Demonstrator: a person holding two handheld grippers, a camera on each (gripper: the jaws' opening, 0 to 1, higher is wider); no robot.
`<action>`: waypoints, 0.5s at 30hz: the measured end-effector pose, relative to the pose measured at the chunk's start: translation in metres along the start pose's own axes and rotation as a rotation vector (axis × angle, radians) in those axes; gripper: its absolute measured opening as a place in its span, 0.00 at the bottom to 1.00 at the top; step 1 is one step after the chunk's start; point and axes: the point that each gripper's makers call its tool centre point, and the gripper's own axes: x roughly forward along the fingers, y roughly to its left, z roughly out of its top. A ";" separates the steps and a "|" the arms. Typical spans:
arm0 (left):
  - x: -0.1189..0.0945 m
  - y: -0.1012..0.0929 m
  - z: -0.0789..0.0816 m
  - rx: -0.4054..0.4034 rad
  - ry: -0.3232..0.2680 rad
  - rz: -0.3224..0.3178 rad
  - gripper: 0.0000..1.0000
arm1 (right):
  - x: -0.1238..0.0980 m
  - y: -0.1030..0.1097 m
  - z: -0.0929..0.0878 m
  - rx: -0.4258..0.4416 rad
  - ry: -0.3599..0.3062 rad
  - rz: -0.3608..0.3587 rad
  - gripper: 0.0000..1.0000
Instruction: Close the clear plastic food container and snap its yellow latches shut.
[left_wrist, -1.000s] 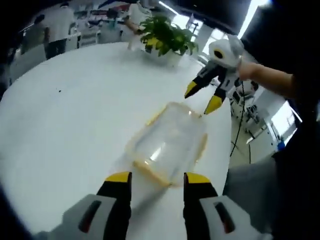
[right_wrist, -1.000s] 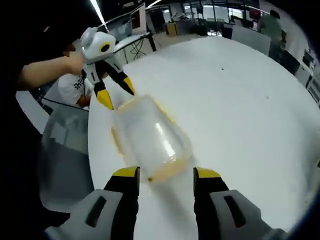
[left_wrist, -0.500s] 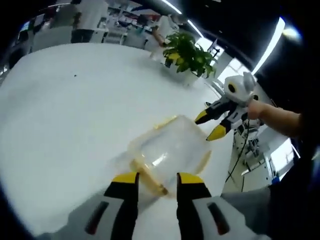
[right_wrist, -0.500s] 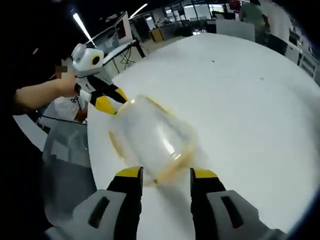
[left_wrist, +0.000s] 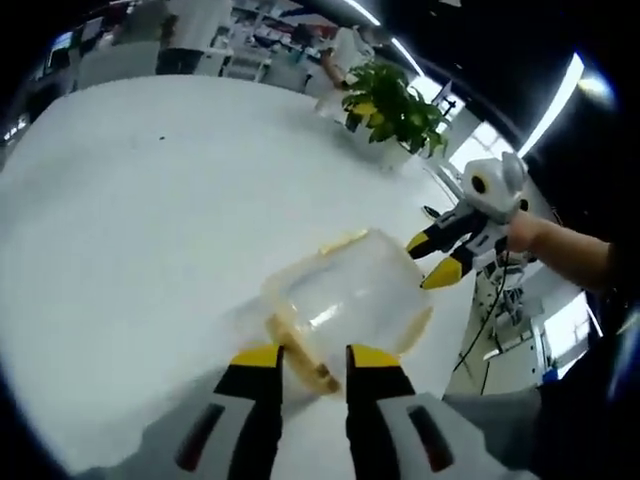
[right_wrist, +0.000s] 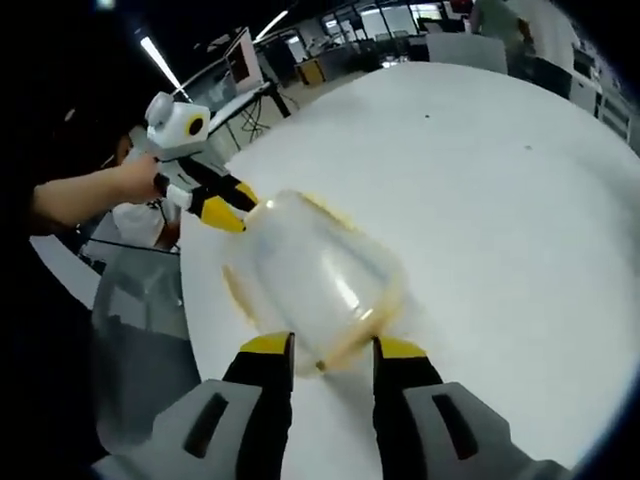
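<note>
The clear plastic container (left_wrist: 350, 300) lies on the white desk (left_wrist: 130, 220) near its edge, its yellow-trimmed rim (left_wrist: 300, 350) reaching between the tips of the left gripper (left_wrist: 303, 362); those fingers (left_wrist: 258, 372) stand a little apart on either side of a yellow latch, and whether they pinch it I cannot tell. In the right gripper view the container (right_wrist: 318, 280) meets the right gripper (right_wrist: 328, 350), whose narrowly parted fingers (right_wrist: 268, 352) flank the near rim; the blur hides any contact, and the latches are hard to make out. A potted plant (left_wrist: 395, 105) stands far across the desk.
</note>
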 end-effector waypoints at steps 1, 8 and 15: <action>0.001 -0.001 0.000 0.005 0.007 -0.005 0.17 | 0.001 0.001 0.000 0.001 0.007 0.015 0.27; 0.004 0.006 -0.003 -0.023 0.015 0.006 0.16 | 0.009 -0.001 0.005 0.103 -0.063 0.007 0.24; 0.004 0.005 -0.002 0.003 0.005 0.004 0.18 | 0.008 0.015 -0.005 0.136 -0.023 -0.024 0.25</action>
